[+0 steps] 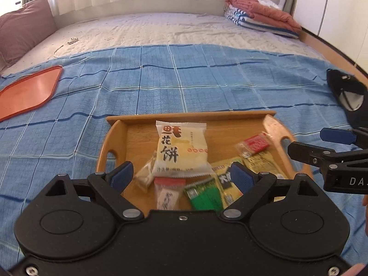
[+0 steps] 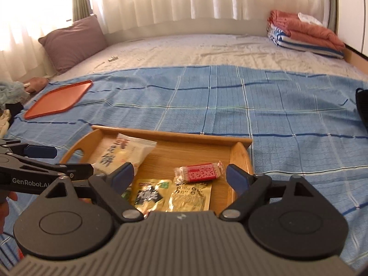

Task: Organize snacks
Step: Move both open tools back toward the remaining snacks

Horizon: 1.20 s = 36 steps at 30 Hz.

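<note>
"GenRobot.AI" on left gripper [image 2: 49, 158]

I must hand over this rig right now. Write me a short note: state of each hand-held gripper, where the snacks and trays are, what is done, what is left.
Left hand-held gripper: open, holding nothing, above the wooden tray.
Right hand-held gripper: open, holding nothing, above the same tray.
Snacks: all those in view lie in the wooden tray, among them a large white packet, a red packet, a green packet and yellow packets.
Orange tray: far left on the blue cloth, nothing on it.
Done: snacks gathered in one tray.
Left: possibly sorting them; no other container is in view.
</note>
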### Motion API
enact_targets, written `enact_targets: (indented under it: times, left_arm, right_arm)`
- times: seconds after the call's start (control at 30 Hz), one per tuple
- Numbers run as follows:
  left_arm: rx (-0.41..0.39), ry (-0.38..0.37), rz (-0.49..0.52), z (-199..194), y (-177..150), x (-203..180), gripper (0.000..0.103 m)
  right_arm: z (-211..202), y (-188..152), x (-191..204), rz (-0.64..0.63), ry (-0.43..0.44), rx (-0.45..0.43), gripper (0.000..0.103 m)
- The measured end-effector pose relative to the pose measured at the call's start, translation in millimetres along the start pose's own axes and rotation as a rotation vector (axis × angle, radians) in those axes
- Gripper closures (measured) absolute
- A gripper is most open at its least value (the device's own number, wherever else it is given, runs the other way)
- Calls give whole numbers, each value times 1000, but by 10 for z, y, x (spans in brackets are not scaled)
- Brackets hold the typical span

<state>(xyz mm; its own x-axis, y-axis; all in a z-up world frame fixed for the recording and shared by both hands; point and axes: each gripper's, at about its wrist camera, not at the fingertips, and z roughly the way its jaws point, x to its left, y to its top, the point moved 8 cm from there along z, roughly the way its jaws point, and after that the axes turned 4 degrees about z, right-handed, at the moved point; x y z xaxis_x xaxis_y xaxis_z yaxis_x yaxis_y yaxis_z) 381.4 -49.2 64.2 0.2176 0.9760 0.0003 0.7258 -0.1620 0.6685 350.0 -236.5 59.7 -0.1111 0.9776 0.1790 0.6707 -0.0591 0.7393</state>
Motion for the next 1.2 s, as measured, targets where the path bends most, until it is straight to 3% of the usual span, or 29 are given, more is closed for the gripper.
enact_targets:
  times: [0.63,1.03,1.2]
  left_arm:
    - [-102,-45,28,-1378,-557,-153,12]
    - [-185,-43,12,-1869,-1099,7,11]
    - [-229,17,61,-1930,-1404,-12,11]
  right_arm:
    - [-1206,-339,262,-78,42,-81,10]
    - [-1758,-728,316,-124,66,-181,7]
    - [-1770,-1049,330,-147,62,-177,7]
